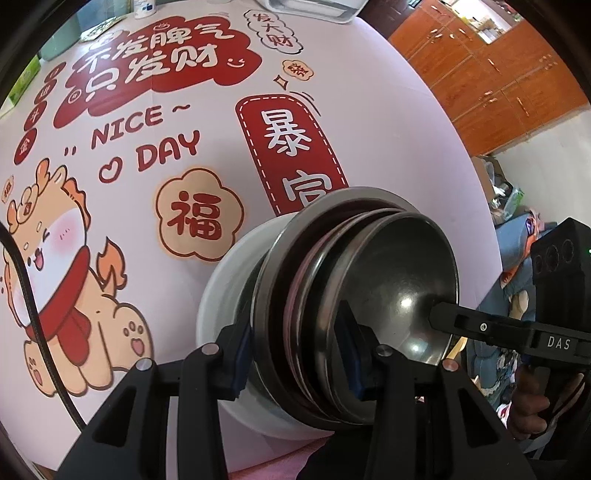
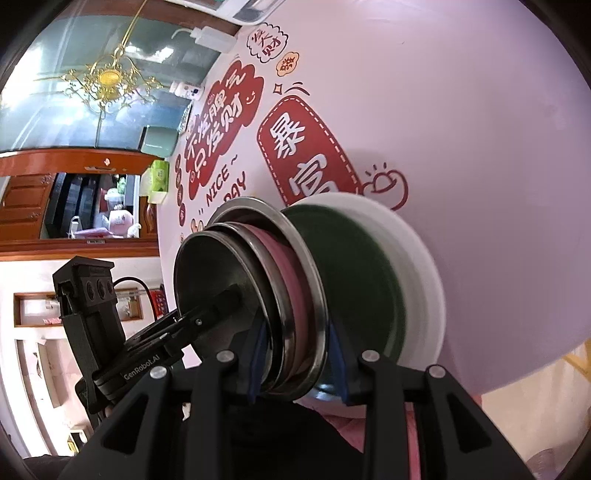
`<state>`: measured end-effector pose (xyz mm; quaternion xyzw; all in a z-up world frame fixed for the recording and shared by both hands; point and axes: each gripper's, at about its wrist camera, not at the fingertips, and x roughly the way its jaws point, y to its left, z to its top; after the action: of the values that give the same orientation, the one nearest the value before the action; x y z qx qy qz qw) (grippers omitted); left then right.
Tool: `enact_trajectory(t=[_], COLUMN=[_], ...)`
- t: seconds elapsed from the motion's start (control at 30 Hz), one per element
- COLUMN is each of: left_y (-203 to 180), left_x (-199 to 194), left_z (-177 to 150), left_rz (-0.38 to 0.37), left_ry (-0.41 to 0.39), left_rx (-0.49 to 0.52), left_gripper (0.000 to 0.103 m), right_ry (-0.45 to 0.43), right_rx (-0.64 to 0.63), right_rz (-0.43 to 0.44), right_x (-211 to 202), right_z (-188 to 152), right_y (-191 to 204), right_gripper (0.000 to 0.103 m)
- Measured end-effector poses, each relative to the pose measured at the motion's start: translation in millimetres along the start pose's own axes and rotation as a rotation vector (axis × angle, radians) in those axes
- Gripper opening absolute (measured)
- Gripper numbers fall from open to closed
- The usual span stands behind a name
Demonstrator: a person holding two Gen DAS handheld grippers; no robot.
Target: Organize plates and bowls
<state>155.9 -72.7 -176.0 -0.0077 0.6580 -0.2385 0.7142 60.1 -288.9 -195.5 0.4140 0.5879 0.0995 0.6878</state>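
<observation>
A nested stack of dishes hangs over the printed tablecloth [image 1: 406,147], held from opposite sides by both grippers. Outermost is a white plate [image 2: 417,280], then a green bowl [image 2: 354,280], a wide-rimmed steel bowl [image 2: 306,266], a pink bowl [image 2: 284,269] and a top steel bowl [image 1: 399,273]. My left gripper [image 1: 295,347] is shut across the stack's rims, one blue pad on each side. My right gripper [image 2: 297,358] is shut on the rims at the other side. Each wrist view shows one finger of the other gripper inside the top bowl.
A white container [image 1: 314,9] stands at the table's far edge, with a white bottle [image 1: 146,7] and a green box [image 1: 26,77] toward the left edge. A white charger [image 2: 214,38] lies near the far rim. Wooden cabinets [image 1: 480,74] stand beyond the table.
</observation>
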Motion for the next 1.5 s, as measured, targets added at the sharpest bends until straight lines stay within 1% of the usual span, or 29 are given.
enact_trajectory(t=[0.33, 0.43, 0.67, 0.8, 0.9, 1.07, 1.17, 1.33, 1.5], left_y=[-4.1, -4.8, -8.8, -7.0, -4.9, 1.5, 2.4, 4.8, 10.5], left_x=[20.2, 22.5, 26.4, 28.4, 29.1, 30.5, 29.5, 21.3, 11.1], left_z=[-1.0, -1.6, 1.8, 2.3, 1.3, -1.9, -3.4, -4.7, -7.1], left_rz=[0.025, 0.029, 0.053, 0.055, 0.053, 0.031, 0.030, 0.002, -0.015], left_ry=[0.032, 0.039, 0.045, 0.049, 0.053, 0.067, 0.063, 0.023, -0.014], left_rx=[-0.077, -0.094, -0.109, -0.131, -0.152, -0.185, -0.181, -0.160, -0.146], left_gripper=[0.040, 0.040, 0.045, 0.047, 0.047, 0.047, 0.045, 0.045, 0.045], right_ry=[0.087, 0.100, 0.124, 0.138, 0.145, 0.148, 0.141, 0.109, 0.060], right_rx=[-0.022, -0.024, -0.036, -0.063, -0.093, -0.132, -0.155, -0.158, -0.169], right_rz=[-0.004, 0.007, 0.043, 0.039, 0.019, -0.023, -0.052, -0.073, -0.129], right_x=[6.3, 7.7, 9.1, 10.5, 11.4, 12.0, 12.5, 11.8, 9.6], right_z=[20.7, 24.7, 31.9, 32.9, 33.9, 34.4, 33.1, 32.3, 27.1], right_y=[-14.0, -17.0, -21.3, -18.2, -12.7, -4.9, -0.1, 2.5, 9.5], right_gripper=[0.031, 0.031, 0.031, 0.031, 0.032, 0.032, 0.031, 0.031, 0.031])
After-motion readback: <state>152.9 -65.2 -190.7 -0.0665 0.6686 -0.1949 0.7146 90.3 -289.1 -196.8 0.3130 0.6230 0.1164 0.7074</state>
